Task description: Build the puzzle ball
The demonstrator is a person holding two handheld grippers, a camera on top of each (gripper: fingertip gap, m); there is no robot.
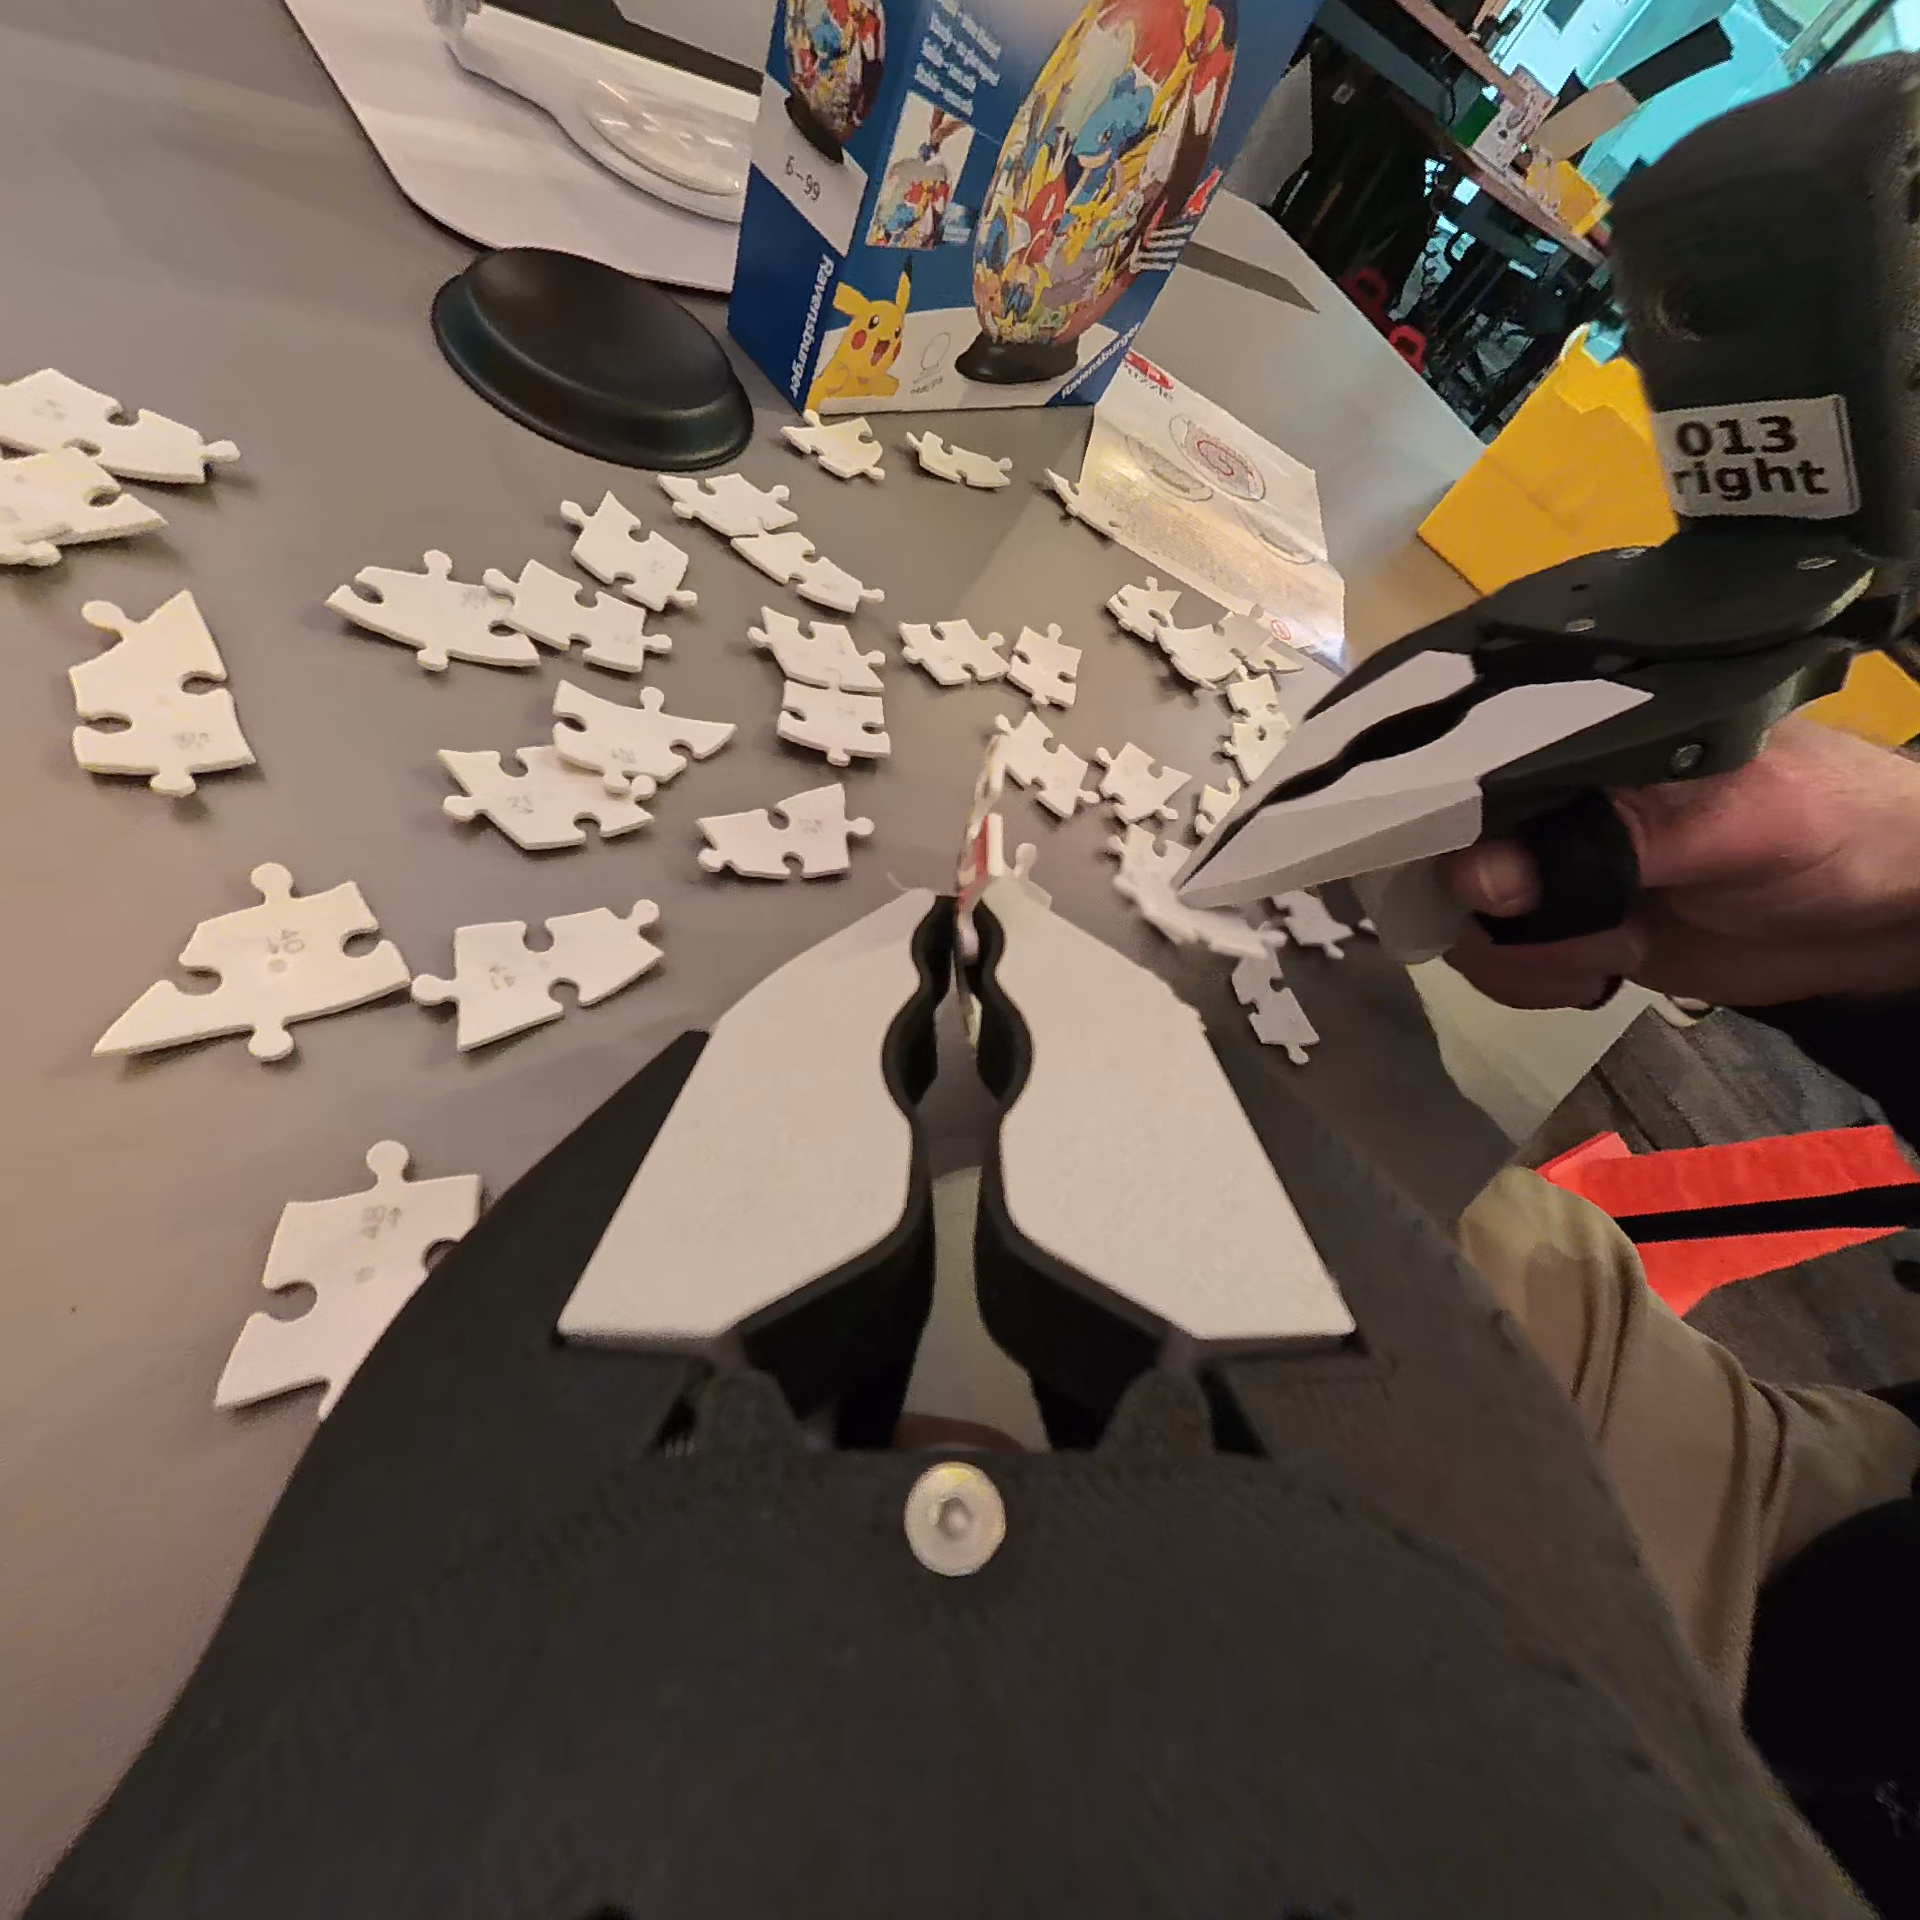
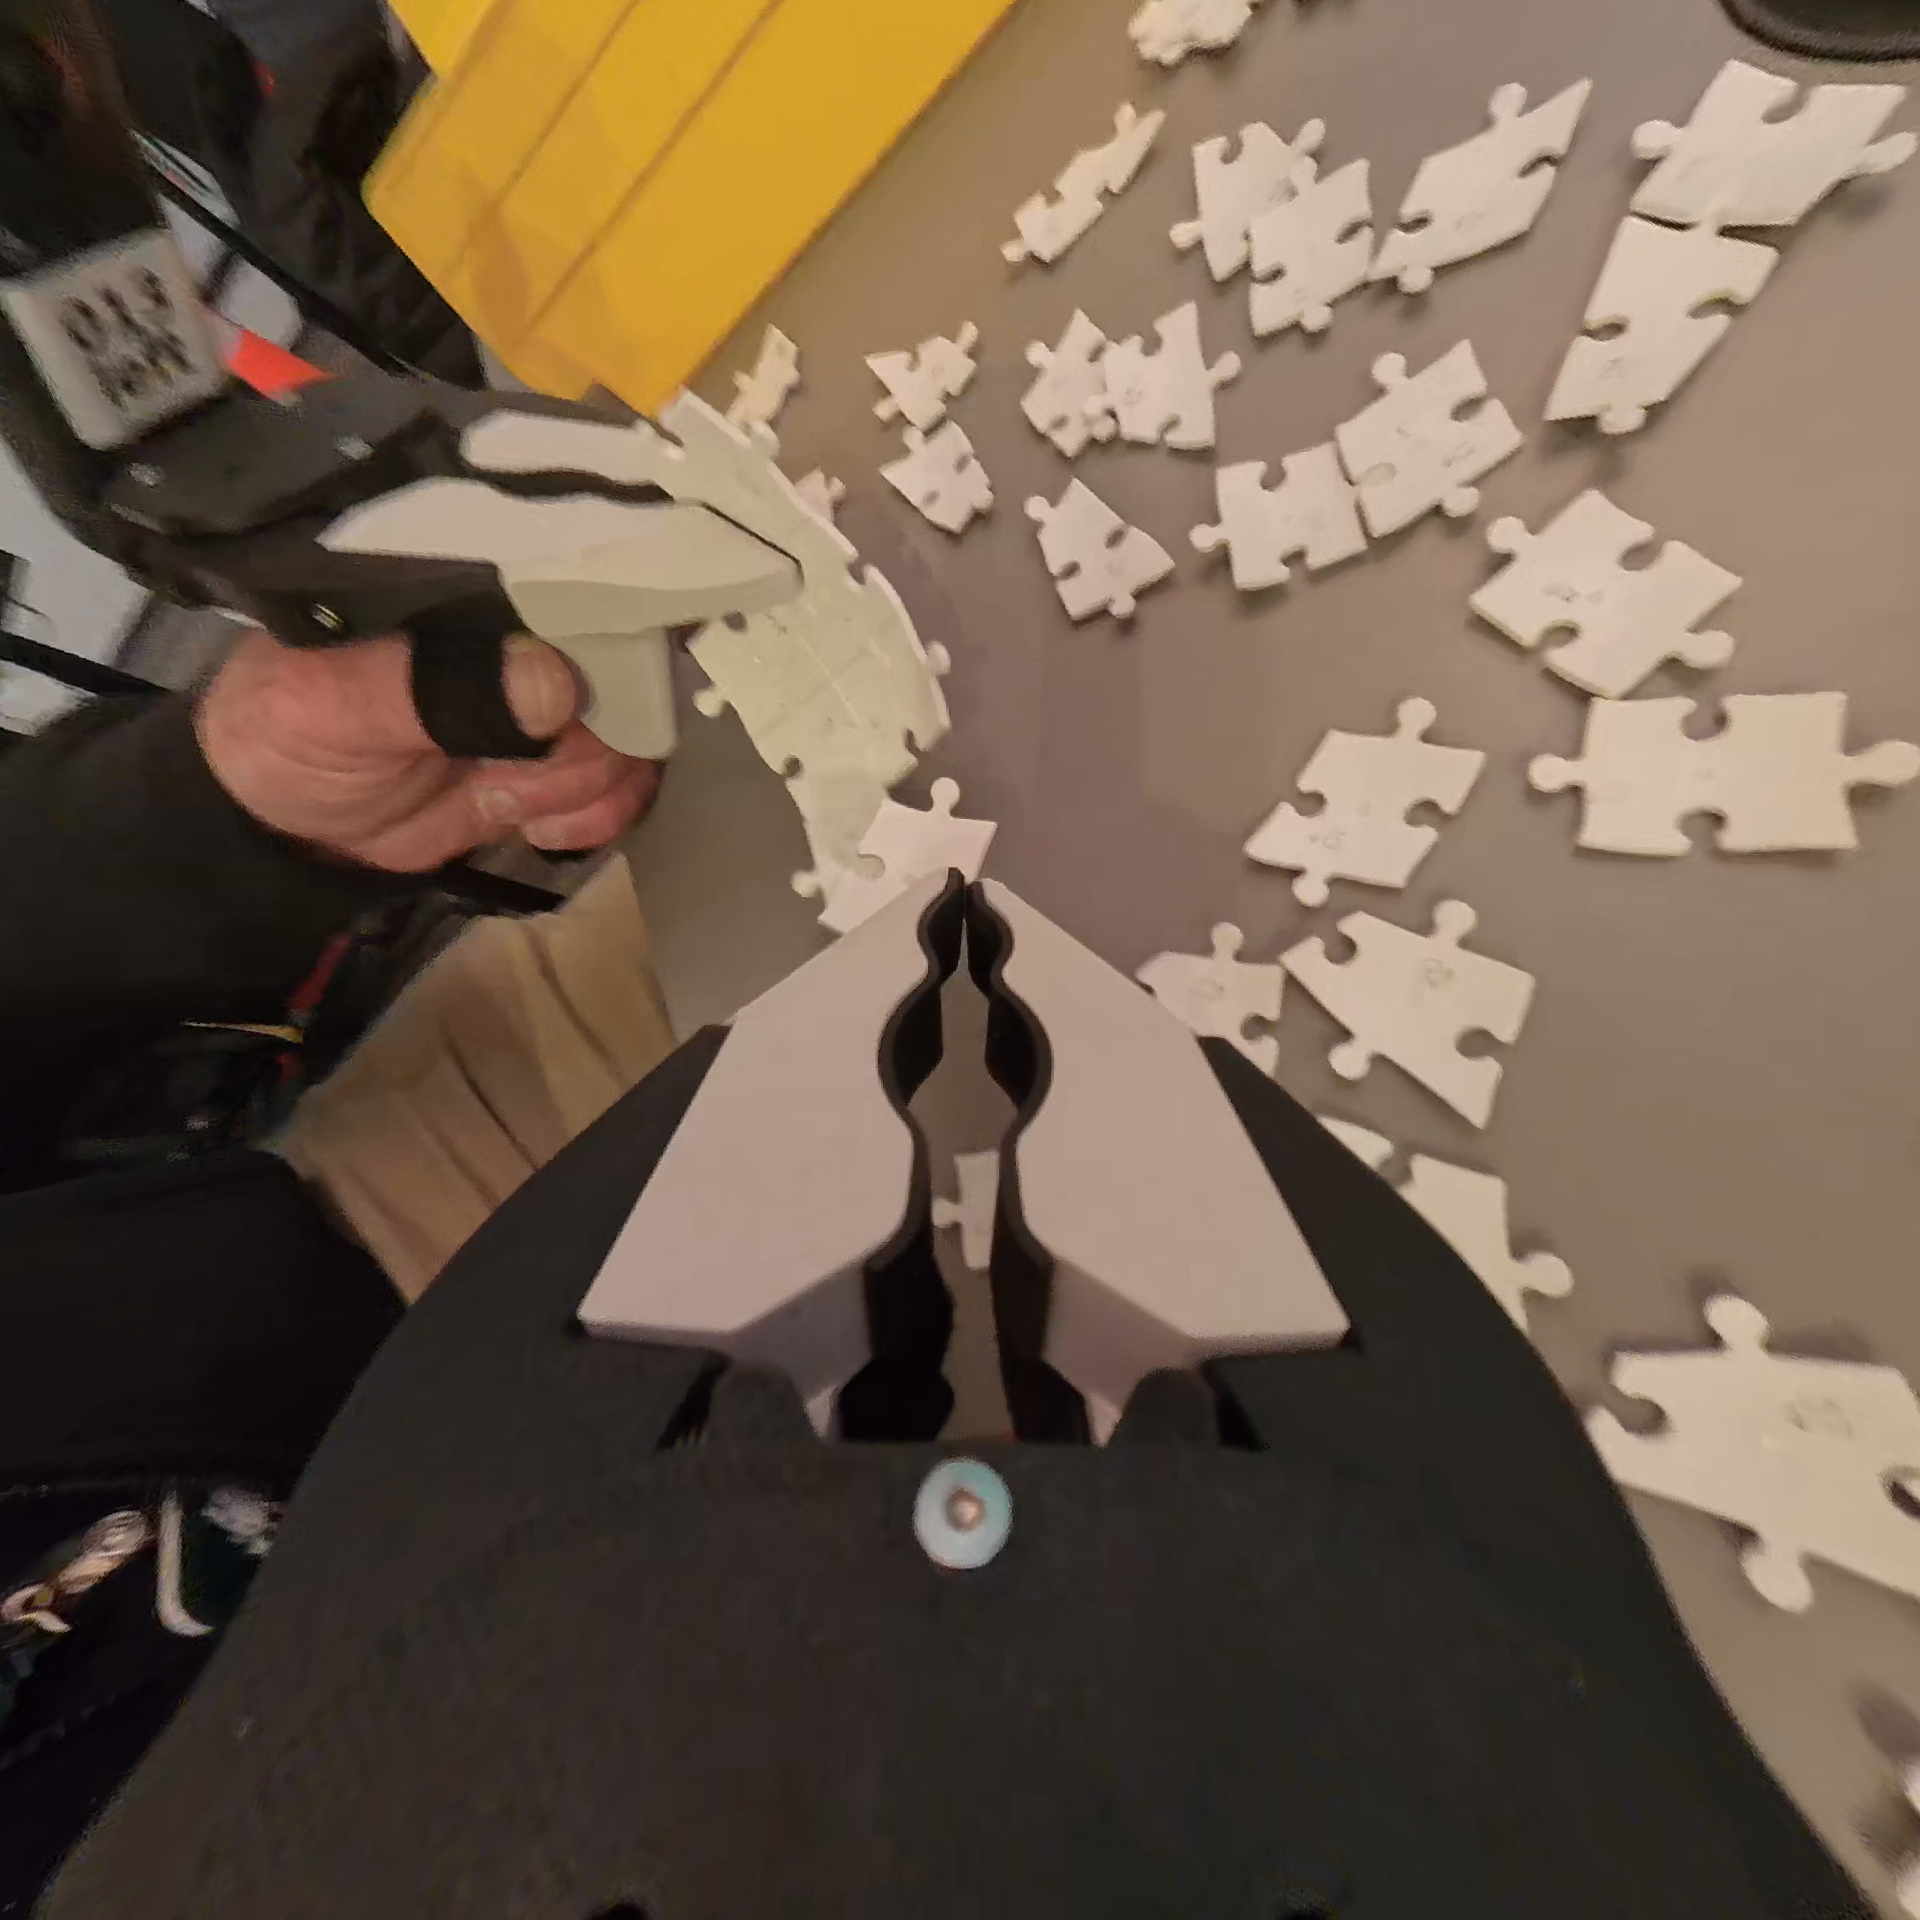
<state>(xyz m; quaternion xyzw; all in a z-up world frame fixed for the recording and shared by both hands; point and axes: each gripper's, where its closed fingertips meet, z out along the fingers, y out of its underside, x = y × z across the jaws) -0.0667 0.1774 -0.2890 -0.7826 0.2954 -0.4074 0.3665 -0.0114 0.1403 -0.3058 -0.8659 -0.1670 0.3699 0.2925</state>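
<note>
Left gripper (image 1: 961, 904): nearest thing in its own cam; fingers clamped tight on a curved strip (image 2: 842, 644) of joined puzzle pieces, white backs facing out.
Strip: held up off the table (image 1: 156, 260), approx. edge-on in left cam w/ a bit of red print showing; arcs down from the left fingers toward the right gripper's tips.
Right gripper (image 2: 961, 883): fingers together, only a hairline betw. the tips. Tips sit right at a single piece (image 2: 925, 831) at the strip's lower end; can't tell if that piece is pinched or just touched.
Hands: left hand (image 2: 416, 758) and right hand (image 1: 1662, 883) each wrapped round a trigger grip, dark sleeves.
Loose pieces (image 1: 613, 738): dozens spread over the grey table, blank side up, some overlapping, a few joined in pairs.
Puzzle box (image 1: 935, 208): blue, upright at the far side; inside not visible.
Stand (image 1: 592, 358): black oval, just left of the box, nothing on it.
Leaflet (image 1: 1216, 499): flat, in front of the box's right corner, a few pieces lying on its near edge.
Yellow bins (image 2: 644, 177): off the table's edge, beyond the grippers; contents not visible.
</note>
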